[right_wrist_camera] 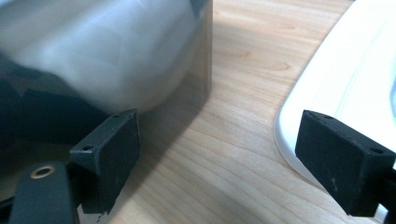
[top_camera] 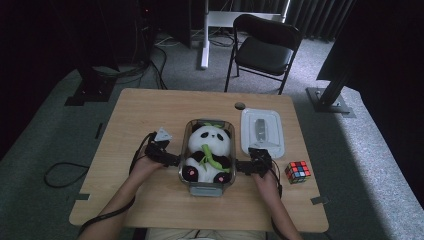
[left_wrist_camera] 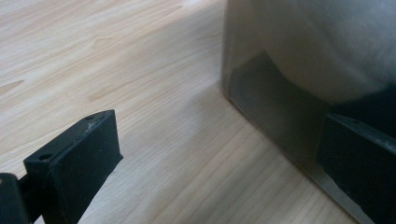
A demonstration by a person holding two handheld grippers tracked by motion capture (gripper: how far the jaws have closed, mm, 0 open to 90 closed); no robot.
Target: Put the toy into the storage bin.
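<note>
A plush panda sits upright inside a clear rectangular container at the table's middle.

Black chair, grey carpet.

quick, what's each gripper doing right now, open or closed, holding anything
Left gripper: open, holding nothing, beside the clear container with the panda.
Right gripper: open, holding nothing, between the container and the white lid.

One table; one clear box holding one panda; one white lid; one cube; one chair; two grippers: left, right.
</note>
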